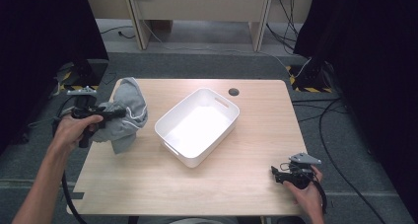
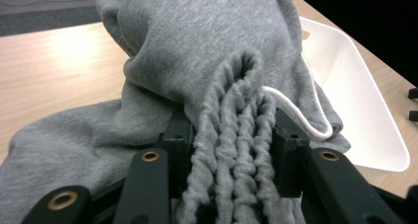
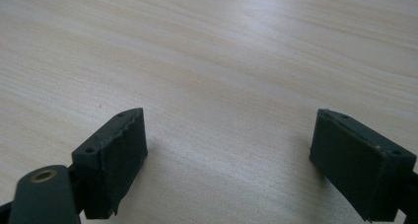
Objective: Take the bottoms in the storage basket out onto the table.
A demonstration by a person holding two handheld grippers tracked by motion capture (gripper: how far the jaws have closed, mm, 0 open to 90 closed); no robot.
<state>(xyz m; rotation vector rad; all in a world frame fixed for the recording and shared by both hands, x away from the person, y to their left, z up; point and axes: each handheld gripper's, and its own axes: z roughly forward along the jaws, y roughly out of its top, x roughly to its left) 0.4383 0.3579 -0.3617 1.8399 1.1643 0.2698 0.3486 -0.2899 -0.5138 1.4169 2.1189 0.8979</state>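
A grey hooded sweatshirt [image 1: 125, 116] with a white drawstring [image 2: 300, 113] hangs bunched over the table's left side. My left gripper [image 1: 114, 112] is shut on a gathered fold of it, and in the left gripper view the ribbed cloth [image 2: 236, 135] is pressed between both black jaws. A white plastic bin [image 1: 197, 126] stands at the table's middle, to the right of the sweatshirt. My right gripper [image 1: 277, 174] rests low at the table's front right corner, held by a hand. Its jaws stand wide open over bare wood [image 3: 222, 86] with nothing between them.
The light wooden table [image 1: 236, 184] has a round cable hole [image 1: 233, 92] at its far edge. Cables and taped stands lie on the grey floor on both sides. Black curtains hang at left and right.
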